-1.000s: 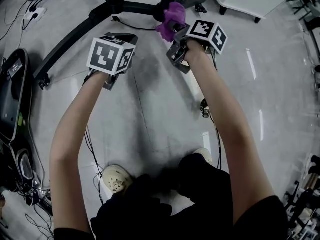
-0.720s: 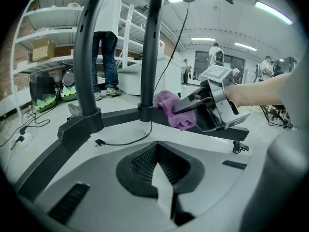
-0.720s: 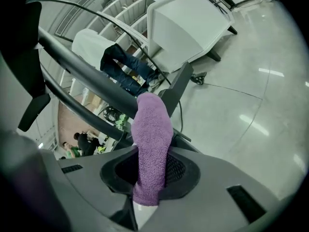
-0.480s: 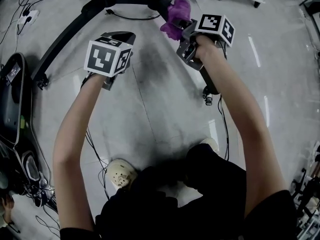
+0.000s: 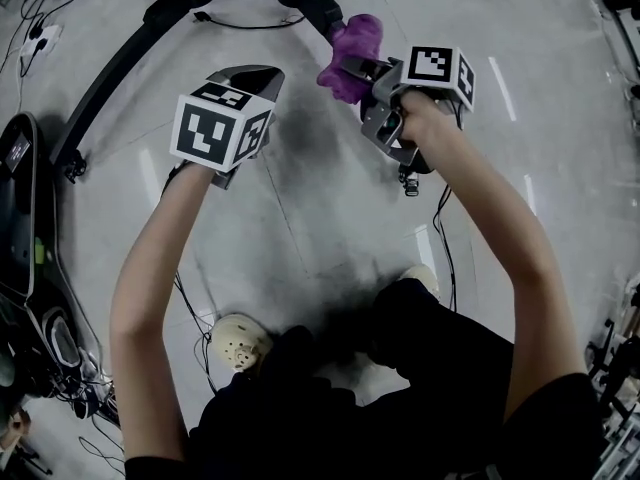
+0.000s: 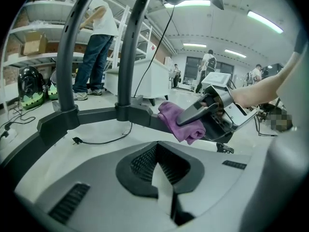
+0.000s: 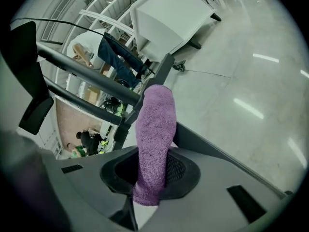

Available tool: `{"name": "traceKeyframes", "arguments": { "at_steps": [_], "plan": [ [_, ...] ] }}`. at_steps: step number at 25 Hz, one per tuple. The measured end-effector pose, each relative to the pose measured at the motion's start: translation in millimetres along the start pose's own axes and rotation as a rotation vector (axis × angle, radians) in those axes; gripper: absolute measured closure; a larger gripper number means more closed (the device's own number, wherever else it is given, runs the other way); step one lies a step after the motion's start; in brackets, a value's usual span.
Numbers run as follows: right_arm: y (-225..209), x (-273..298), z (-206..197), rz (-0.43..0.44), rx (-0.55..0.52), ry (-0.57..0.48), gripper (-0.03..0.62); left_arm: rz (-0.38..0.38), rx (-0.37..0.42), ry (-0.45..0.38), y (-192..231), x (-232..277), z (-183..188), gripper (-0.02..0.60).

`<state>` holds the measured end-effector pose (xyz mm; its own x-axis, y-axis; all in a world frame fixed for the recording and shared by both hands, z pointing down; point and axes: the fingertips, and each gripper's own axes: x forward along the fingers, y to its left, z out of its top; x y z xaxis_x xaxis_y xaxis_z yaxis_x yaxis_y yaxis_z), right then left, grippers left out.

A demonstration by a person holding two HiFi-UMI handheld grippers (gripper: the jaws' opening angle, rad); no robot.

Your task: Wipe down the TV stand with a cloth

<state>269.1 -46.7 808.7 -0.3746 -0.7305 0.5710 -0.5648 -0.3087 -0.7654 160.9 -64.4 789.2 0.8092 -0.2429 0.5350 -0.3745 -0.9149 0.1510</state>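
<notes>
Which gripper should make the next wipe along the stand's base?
Right, most likely. The right gripper is shut on the cloth, which is already at the stand's black base. The left gripper holds nothing and hangs over the floor, short of the base.

Black short-sleeved clothing (image 5: 430, 363), cream perforated clog (image 5: 232, 340)

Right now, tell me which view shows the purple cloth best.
The right gripper view: the purple cloth fills the middle, close up, clamped in the right tool. The left gripper view shows it smaller, side-on, folded. The head view shows only a small bunch at the tool's tip.
</notes>
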Motion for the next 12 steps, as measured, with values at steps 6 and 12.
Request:
{"name": "traceKeyframes", "arguments": {
  "at_steps": [6,12],
  "plan": [
    [-7,-19,-12,-0.008,0.003,0.057,0.505,-0.035,0.007,-0.002,-17,5,-2,0.577],
    [-15,-34,-20,-0.018,0.024,0.09,0.505,-0.045,-0.004,-0.002,-25,9,-7,0.577]
  ]
}}
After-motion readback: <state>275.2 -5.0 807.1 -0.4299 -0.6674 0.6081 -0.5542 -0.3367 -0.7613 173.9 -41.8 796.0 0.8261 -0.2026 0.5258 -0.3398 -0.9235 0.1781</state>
